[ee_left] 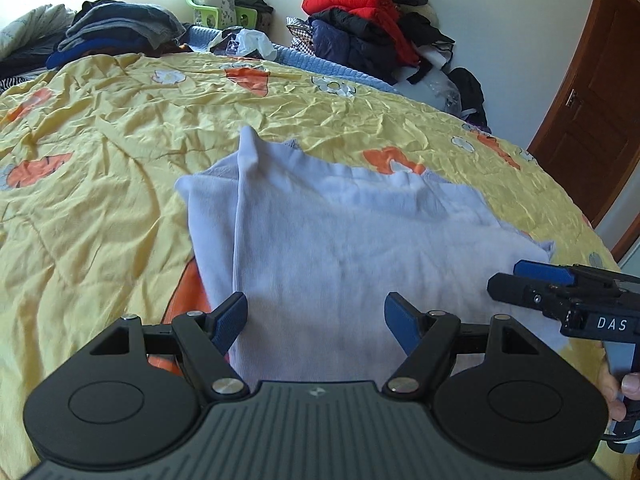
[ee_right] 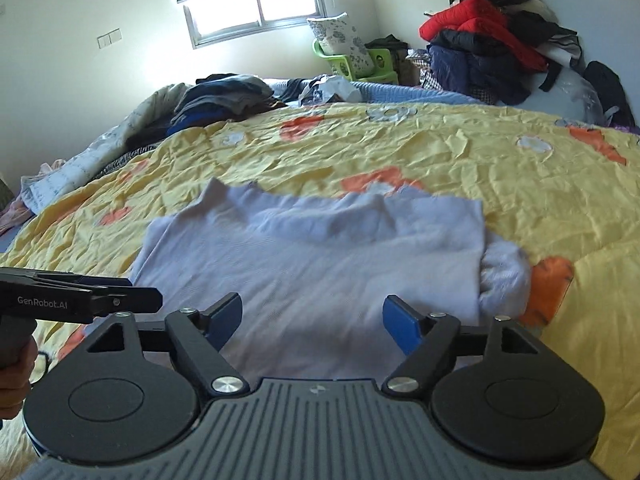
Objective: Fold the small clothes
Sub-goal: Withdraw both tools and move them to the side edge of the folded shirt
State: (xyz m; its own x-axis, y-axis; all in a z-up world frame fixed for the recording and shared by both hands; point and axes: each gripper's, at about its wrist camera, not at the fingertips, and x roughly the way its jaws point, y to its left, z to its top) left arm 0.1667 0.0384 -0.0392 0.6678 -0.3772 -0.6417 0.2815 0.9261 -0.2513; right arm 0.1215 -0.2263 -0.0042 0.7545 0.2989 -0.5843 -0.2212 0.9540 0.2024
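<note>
A pale lavender garment point(ee_left: 340, 240) point(ee_right: 320, 248) lies partly folded on a yellow quilt with orange flowers point(ee_left: 100, 160) point(ee_right: 520, 168). A bunched sleeve point(ee_right: 504, 268) sticks out at its right side, and a ridge of cloth point(ee_left: 248, 152) stands up at its far left. My left gripper point(ee_left: 316, 320) hovers open over the garment's near edge, nothing between its blue pads. My right gripper point(ee_right: 312, 320) is open too, above the near edge, empty. Each shows in the other's view: the right gripper point(ee_left: 504, 274) at the garment's right, the left gripper point(ee_right: 146, 290) at its left.
Folded dark clothes point(ee_left: 120, 28) are stacked at the bed's far left. A heap of red and dark jackets point(ee_left: 368, 28) stands against the far wall. A green basket with a pillow point(ee_left: 212, 0) is in the corner, and a brown door point(ee_left: 592, 100) is at right.
</note>
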